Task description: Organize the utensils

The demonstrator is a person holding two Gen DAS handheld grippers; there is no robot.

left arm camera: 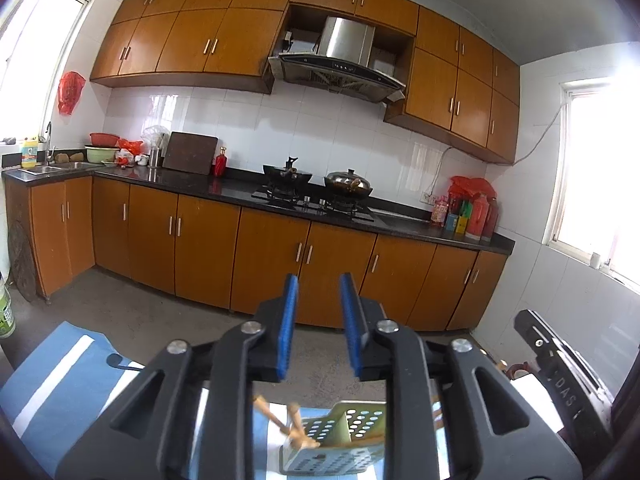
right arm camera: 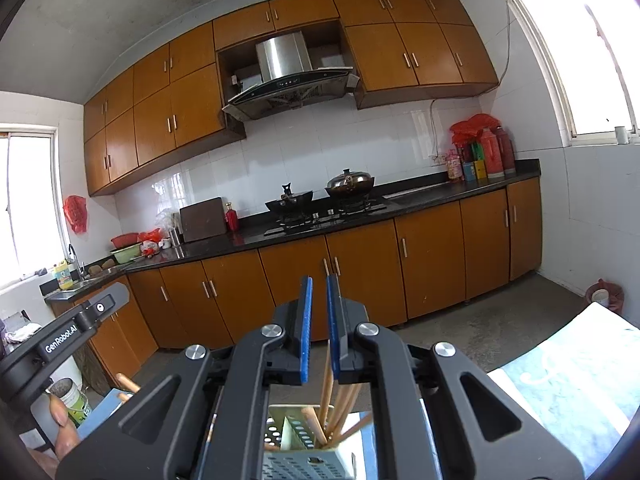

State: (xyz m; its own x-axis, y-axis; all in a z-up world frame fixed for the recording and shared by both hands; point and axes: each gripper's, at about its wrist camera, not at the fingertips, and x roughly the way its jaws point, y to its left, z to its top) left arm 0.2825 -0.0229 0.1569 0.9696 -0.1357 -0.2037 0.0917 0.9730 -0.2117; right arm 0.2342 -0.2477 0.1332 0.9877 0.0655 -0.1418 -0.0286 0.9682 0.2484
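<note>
Standing upright in the perforated caddy [right arm camera: 308, 458], the chopsticks [right arm camera: 326, 392] run lengthwise up to the nearly closed right tool [right arm camera: 318, 328], apparently pinching one; the left tool [left arm camera: 319, 328], spread and empty, hangs above the caddy too.

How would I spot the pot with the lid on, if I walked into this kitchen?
Find the steel hood among the wall cupboards; the stove sits below it. Of the two pans there, the lidded pot is the shiny domed one on the right; the wok beside it is black and open.
</note>
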